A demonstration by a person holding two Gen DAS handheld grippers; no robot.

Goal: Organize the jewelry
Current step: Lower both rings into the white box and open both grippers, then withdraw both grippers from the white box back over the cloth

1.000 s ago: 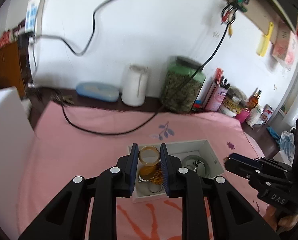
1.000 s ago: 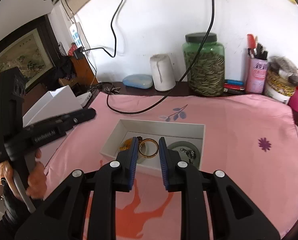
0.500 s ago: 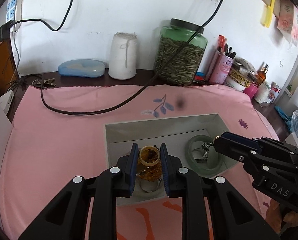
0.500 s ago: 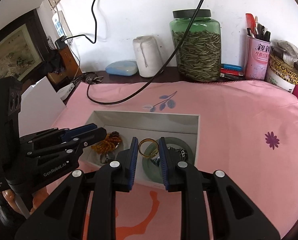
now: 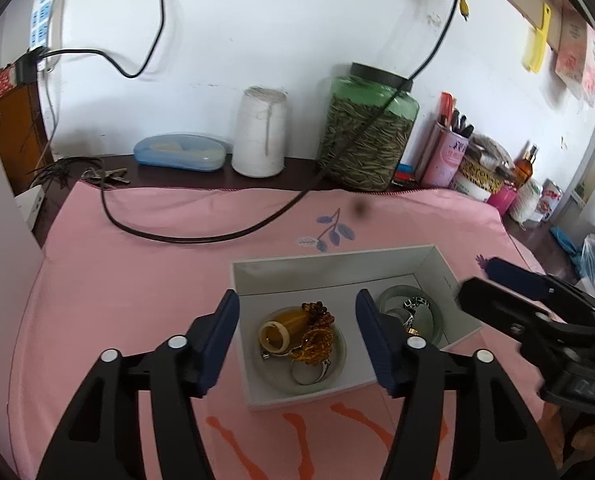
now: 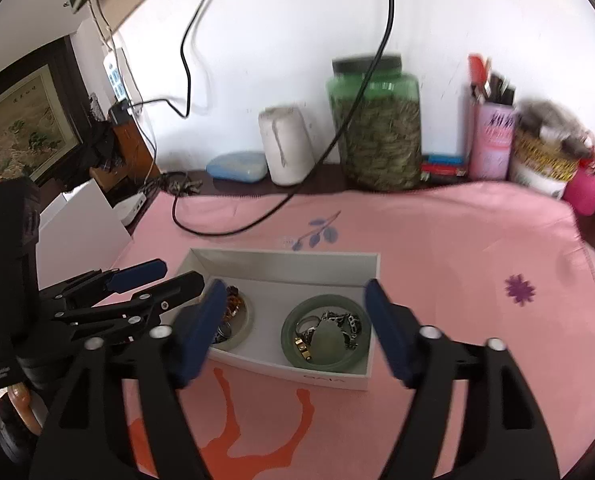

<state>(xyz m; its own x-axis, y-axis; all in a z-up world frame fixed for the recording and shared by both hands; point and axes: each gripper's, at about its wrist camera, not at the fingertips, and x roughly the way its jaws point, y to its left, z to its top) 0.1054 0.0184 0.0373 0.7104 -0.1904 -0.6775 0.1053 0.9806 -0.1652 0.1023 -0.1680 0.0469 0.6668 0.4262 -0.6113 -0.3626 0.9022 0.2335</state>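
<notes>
A white box point(image 5: 329, 272) sits on the pink cloth with jewelry in it. My left gripper point(image 5: 297, 320) hangs over the box's left half, its jaws opening with nothing pressed between them. Below it an amber ring point(image 5: 277, 330), an amber bead bracelet point(image 5: 317, 340) and a silver ring point(image 5: 309, 374) lie inside a pale bangle point(image 5: 339, 356). My right gripper point(image 6: 293, 312) is also opening over the box point(image 6: 281, 268). Under it a green bangle point(image 6: 325, 300) encircles a gold ring point(image 6: 300, 345), a pale pendant point(image 6: 327, 340) and silver pieces. Each view shows the other gripper at its side.
A black cable point(image 5: 201, 238) loops over the cloth behind the box. Along the wall stand a blue case point(image 5: 179, 152), a white roll point(image 5: 259, 132), a green seed jar point(image 5: 369, 132) and a pink pen cup point(image 5: 447, 152). A white box point(image 5: 1, 240) stands at the left.
Both grippers have opened. The amber ring left my left gripper's jaws and lies in the pale bangle. The gold ring left my right gripper's jaws and lies in the green bangle.
</notes>
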